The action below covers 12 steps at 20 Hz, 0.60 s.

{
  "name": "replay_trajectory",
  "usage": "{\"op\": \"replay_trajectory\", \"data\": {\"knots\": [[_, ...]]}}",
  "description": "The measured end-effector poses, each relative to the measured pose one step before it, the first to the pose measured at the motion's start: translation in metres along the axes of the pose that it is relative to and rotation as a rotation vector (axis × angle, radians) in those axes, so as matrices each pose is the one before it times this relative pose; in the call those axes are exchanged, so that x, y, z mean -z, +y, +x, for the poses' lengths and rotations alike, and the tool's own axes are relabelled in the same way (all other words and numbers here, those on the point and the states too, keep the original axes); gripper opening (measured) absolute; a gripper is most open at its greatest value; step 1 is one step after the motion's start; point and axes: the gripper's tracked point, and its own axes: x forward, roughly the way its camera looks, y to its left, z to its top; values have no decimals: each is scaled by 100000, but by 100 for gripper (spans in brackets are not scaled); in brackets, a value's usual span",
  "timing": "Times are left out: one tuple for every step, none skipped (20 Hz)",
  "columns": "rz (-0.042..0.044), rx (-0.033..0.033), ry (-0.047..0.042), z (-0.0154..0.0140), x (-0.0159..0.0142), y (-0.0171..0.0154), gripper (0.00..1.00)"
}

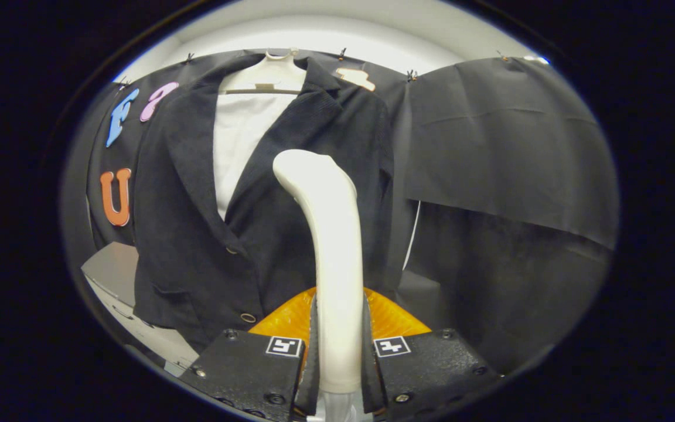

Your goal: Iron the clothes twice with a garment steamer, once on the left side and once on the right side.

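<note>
So the gripper point(338, 351) has both fingers clamped on the handle of the garment steamer point(330, 246), which stands up between them with its long axis running pretty much 6 to 12 and the head bending over toward 11 at the top. The orange base of the steamer shows just behind the fingers.

The jacket point(244, 193) hangs on a hanger point(267, 76) straight ahead, beyond the steamer, with a white shirt point(241, 140) inside the open lapels. From the gripper the steamer head sits in front of the jacket's panel on the 1 o'clock side of the opening, just right of the lapel. The other panel, with the buttons, lies off at 10 to 9 o'clock.

How close the head is to the fabric is hard to tell. The next pass looks like a straight up-down run along that panel.
</note>
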Motion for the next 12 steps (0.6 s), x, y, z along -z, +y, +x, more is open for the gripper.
{"op": "replay_trajectory", "data": {"knots": [[-81, 116, 606, 2, 312, -44, 32], [-164, 165, 425, 68, 266, -11, 32], [-232, 291, 75, -17, 235, 10, 32], [-811, 451, 239, -231, 464, -15, 32], [-326, 405, 288, -114, 350, 66, 32], [-387, 129, 464, -37, 340, 52, 32], [-256, 137, 392, -72, 338, 144, 32], [-309, -66, 535, 2, 342, 121, 32], [-544, -197, 441, -20, 404, 184, 32], [-324, 107, 123, 21, 388, 209, 32], [-727, -59, 321, 230, 108, -62, 31], [-681, 49, 326, 215, 326, 81, 32]]}}
